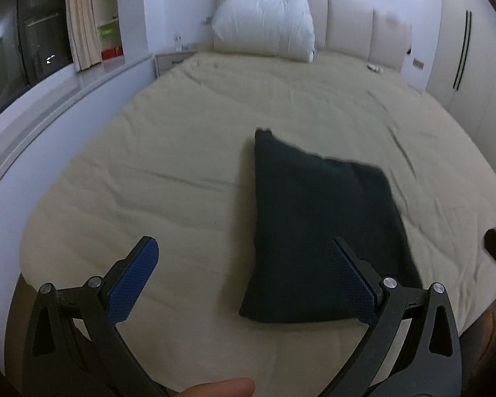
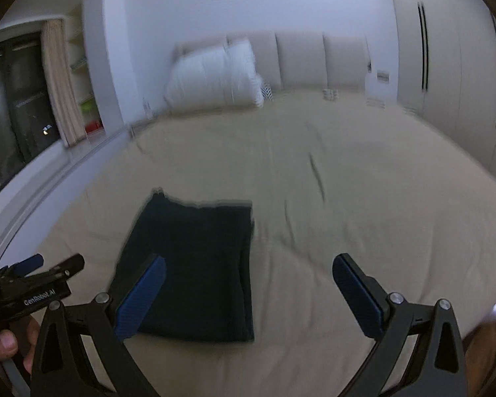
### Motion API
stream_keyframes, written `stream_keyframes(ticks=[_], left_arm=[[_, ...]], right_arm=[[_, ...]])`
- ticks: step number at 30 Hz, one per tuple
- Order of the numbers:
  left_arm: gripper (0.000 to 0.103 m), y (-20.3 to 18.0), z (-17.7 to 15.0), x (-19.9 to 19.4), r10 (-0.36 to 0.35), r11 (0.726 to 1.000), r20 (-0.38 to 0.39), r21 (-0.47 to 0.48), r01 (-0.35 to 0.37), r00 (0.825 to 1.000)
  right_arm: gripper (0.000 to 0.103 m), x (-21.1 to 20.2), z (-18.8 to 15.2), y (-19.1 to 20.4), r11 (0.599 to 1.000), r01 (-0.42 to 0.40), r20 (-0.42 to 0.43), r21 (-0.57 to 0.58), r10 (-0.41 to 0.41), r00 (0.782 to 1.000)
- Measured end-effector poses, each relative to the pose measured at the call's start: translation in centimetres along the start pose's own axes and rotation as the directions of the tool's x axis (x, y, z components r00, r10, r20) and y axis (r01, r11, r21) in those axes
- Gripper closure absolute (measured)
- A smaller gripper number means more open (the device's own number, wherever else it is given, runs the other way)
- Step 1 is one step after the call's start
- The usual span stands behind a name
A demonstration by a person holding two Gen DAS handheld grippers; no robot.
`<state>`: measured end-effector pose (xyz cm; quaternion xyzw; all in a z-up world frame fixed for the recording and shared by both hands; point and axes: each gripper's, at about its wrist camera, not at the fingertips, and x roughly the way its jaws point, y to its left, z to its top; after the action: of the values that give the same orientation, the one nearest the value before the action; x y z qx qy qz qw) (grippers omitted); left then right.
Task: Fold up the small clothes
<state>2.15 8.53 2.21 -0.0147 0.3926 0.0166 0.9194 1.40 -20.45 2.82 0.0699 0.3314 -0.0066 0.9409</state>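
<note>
Garment lies folded on your bed; both grippers gape, empty; right view blurred.

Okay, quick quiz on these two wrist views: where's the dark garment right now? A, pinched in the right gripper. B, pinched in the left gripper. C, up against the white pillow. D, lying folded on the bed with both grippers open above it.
D: the dark folded garment lies flat on the beige bed sheet, and both the left gripper and right gripper are open, holding nothing.
</note>
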Motion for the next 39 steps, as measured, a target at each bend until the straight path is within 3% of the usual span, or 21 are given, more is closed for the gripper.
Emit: stream_keyframes(ticks=[7,18,39], left_arm=[[0.000,-1.8,-1.4,2.1,0.010,0.998,-0.016,0.057,-0.009,1.000],[0.000,-2.1,-1.8,4.4,0.000,0.997,-0.071,0.071,0.005,0.998],[0.000,-2.2,-1.9,4.2,-0.003,0.997,-0.076,0.075,0.009,0.997]], right_arm=[[0.000,3.2,-2.4,0.1,1.000,0.028,-0.153,0.003,-0.027,0.988],[0.000,3.4,-3.7,0.4,0.999,0.032,-0.177,-0.008,-0.033,0.984],[0.000,3.2,-4.2,1.0,0.999,0.026,-0.194,-0.040,-0.033,0.980]])
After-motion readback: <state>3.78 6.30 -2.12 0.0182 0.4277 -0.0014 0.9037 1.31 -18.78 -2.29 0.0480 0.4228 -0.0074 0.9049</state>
